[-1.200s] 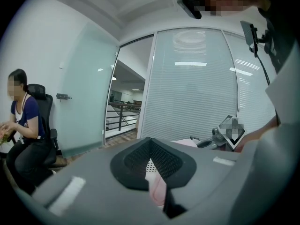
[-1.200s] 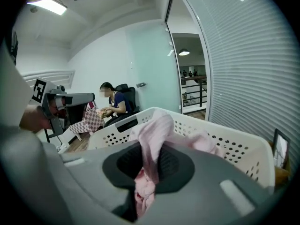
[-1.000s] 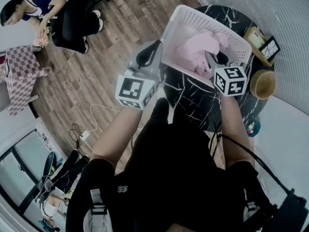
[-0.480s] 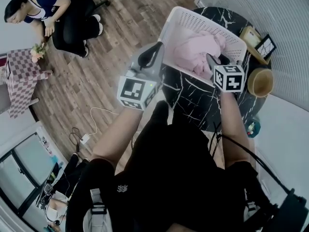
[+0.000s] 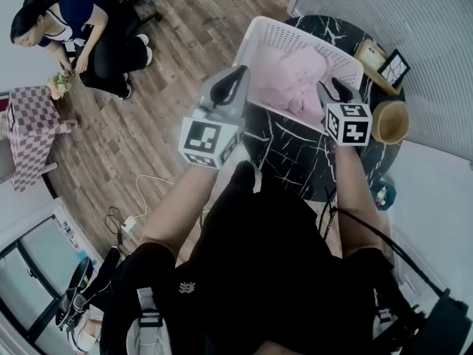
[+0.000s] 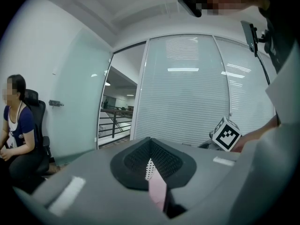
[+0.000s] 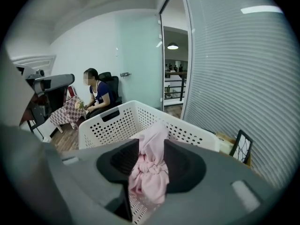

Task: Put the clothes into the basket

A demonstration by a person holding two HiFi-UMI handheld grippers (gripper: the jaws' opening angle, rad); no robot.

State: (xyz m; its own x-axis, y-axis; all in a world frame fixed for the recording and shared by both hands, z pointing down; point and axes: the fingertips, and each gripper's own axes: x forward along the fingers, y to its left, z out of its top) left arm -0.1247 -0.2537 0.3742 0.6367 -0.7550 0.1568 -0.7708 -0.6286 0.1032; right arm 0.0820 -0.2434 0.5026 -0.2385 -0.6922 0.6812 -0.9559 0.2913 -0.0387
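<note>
While the right gripper (image 7: 151,144) holds its jaws partly spread, a knotted bunch of pink clothes (image 7: 150,172) fills the gap between them, and whether the pads touch the cloth cannot be told. Just past the jaws stands the white basket (image 7: 112,123), its holed walls around the cloth. From the head view this right gripper (image 5: 331,89) sits at the basket's near right rim, and the pink clothes (image 5: 292,76) lie heaped inside the basket (image 5: 247,43), beside the jaw tips. The left gripper (image 5: 235,76) hangs at the near left corner of the basket, outside it and apart from the clothes; in its own view the left gripper (image 6: 150,142) has its jaws drawn close, leaving a thin slit with nothing pinched. The basket rests on a round black marbled table (image 5: 288,150), with a wooden bowl (image 5: 390,122) and a small framed picture (image 5: 394,66) off to the right. Farther left, across the wood floor, a seated person (image 5: 81,28) faces a small checkered table (image 5: 29,135).
</note>
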